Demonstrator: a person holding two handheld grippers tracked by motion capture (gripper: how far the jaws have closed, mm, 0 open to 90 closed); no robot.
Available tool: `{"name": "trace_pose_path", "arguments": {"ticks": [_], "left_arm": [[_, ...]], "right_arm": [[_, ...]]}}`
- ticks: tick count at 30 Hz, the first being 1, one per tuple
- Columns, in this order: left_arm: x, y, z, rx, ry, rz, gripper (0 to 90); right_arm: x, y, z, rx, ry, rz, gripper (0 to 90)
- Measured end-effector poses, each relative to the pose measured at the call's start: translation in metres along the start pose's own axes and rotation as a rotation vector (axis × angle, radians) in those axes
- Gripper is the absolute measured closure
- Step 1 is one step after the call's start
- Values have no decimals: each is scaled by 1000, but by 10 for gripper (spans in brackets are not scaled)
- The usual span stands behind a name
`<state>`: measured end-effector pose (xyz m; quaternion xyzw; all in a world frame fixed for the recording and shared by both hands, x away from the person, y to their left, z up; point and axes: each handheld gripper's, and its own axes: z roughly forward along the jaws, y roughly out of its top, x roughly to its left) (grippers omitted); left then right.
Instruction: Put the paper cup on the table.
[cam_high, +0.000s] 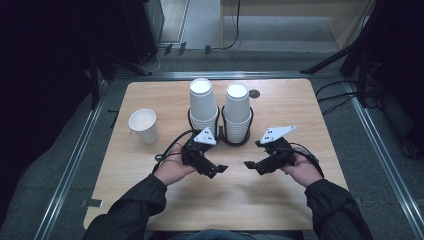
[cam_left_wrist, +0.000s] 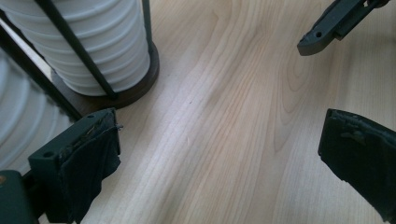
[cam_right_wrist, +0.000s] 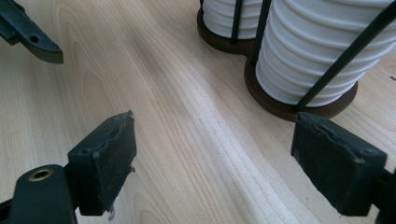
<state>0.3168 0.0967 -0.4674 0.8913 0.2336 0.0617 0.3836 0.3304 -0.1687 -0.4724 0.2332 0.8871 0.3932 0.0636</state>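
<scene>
- The left gripper (cam_high: 220, 169) and the right gripper (cam_high: 248, 164) hover low over the tabletop (cam_high: 150, 90), near the middle of its near half, their tips turned toward each other and apart. This looks like a ready pose: both jaws stand wide and released, with nothing between them but bare wood.
- In the left gripper view the other gripper's tip shows at the top right; in the right gripper view the left gripper's tip sits at the top left. So the two tools face one another across a short gap.
- The cup holder (cam_high: 240, 141), a dark wire rack with two round bases, stands just behind the grippers, toward the middle of the tabletop. It keeps two stacks upright side by side, which probably makes it easy to lift one cup off the top.
- The left stack of cups (cam_high: 202, 102) and the right stack of cups (cam_high: 237, 107) are white paper, nested mouth-down, their rolled rims forming tight ribs down the lower part. The wire uprights run close along their sides.
- A single white cup (cam_high: 144, 125) stands mouth-up and apart, toward the left edge of the tabletop, well clear of the rack. It looks empty.
- The stacks lie within easy reach of both grippers.
</scene>
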Motion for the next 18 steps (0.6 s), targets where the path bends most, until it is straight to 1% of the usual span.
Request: {"name": "trace_pose_path", "arguments": {"ticks": [7,11,14,15,18], "left_arm": [[1,0,2,13,-7,5,0],[3,-3,2,31,-2,11,0],[3,-4,2,29,1,5,0],[3,-4,2,33,3,11,0],[4,-5,2,32,3,8,0]], "right_arm": [[1,-2,-1,2,-4,0,149],[1,-2,-2,2,-4,-1,149],[1,-2,-2,1,-2,-7,149],[1,-2,-1,1,0,-10,149],[2,-1,-1,1,3,-16,149]]}}
